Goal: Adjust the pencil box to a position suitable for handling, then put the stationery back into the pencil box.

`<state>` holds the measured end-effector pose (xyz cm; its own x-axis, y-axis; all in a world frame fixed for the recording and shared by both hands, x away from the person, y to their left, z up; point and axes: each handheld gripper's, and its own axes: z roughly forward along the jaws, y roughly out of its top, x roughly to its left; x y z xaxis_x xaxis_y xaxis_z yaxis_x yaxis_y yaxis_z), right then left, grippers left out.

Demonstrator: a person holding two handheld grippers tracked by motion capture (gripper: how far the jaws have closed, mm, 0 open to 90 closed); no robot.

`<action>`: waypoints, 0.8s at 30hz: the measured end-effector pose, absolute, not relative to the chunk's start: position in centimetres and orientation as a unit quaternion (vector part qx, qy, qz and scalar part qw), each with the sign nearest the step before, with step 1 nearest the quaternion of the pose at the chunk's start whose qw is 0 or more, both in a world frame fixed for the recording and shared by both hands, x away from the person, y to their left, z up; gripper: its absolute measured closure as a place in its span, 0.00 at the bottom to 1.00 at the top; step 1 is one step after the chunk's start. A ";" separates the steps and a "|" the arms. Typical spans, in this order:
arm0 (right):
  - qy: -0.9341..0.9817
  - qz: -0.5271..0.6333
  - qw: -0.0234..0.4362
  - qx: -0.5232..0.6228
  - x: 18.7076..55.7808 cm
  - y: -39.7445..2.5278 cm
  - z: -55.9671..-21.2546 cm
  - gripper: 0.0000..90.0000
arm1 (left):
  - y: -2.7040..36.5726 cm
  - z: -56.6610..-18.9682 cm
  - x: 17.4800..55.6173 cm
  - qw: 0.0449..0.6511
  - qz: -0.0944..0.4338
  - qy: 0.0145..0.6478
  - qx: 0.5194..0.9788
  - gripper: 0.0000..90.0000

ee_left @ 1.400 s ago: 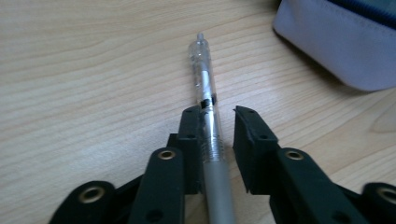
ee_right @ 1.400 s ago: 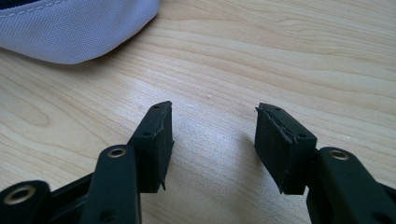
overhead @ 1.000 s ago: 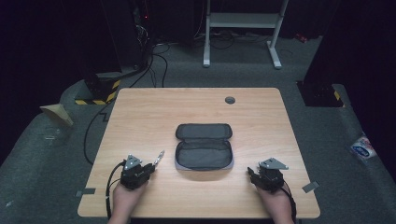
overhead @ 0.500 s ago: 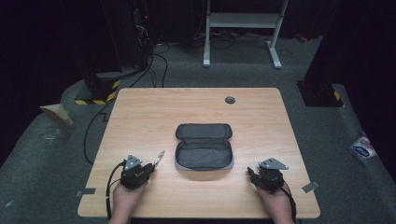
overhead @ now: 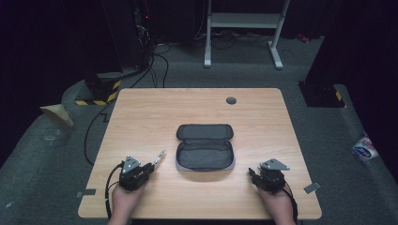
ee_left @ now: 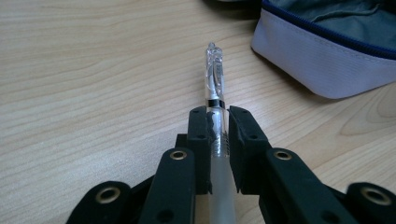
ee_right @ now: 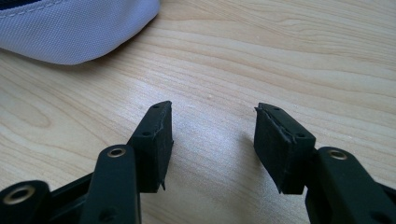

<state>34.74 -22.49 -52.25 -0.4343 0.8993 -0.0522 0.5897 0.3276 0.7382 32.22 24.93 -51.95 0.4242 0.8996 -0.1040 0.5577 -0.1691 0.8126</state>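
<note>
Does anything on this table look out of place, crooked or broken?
Nothing stands out. The pencil case lies open and flat mid-table. The left gripper holds a clear pen cleanly, tip toward the case. The right gripper sits open above bare wood. No spills or damage show.

Lay open at the middle of the table (overhead: 141, 117): a pencil case (overhead: 205, 147), lid flap folded back toward the far edge. Sat behind it, near that far edge and a little to the right, a small round cap (overhead: 231, 100). Rested at the near left, just left of the case: the left gripper (overhead: 149, 169), with a pen (ee_left: 215, 88) clamped between its jaws, tip pointing forward and slightly toward the case, apart from it. Rested at the near right, just right of the case's near corner: the right gripper (overhead: 252, 173), jaws spread over bare tabletop, case edge ahead and to their left.
</note>
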 end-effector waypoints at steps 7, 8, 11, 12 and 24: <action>0.781 0.329 0.236 0.476 34.8 -22.5 -52.3 0.52 | 24.3 -50.8 31.6 0.426 0.225 0.474 0.737 0.88; 0.781 0.329 0.235 0.476 34.8 -22.5 -52.3 0.52 | 24.2 -50.7 31.6 0.428 0.225 0.472 0.737 0.88; 0.780 0.329 0.235 0.478 34.7 -22.4 -52.3 0.52 | 24.1 -50.4 31.5 0.434 0.227 0.465 0.738 0.88; 0.780 0.329 0.234 0.478 34.7 -22.4 -52.3 0.52 | 24.0 -50.3 31.5 0.435 0.227 0.464 0.737 0.88; 0.780 0.329 0.237 0.477 34.7 -22.4 -52.3 0.52 | 23.6 -49.5 31.7 0.449 0.227 0.449 0.738 0.88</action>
<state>34.74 -22.39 -52.27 -0.4329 0.8997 -0.0565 0.5880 0.3293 0.7388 31.68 23.61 -49.52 0.4933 0.8672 -0.0683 0.4596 -0.1932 0.8668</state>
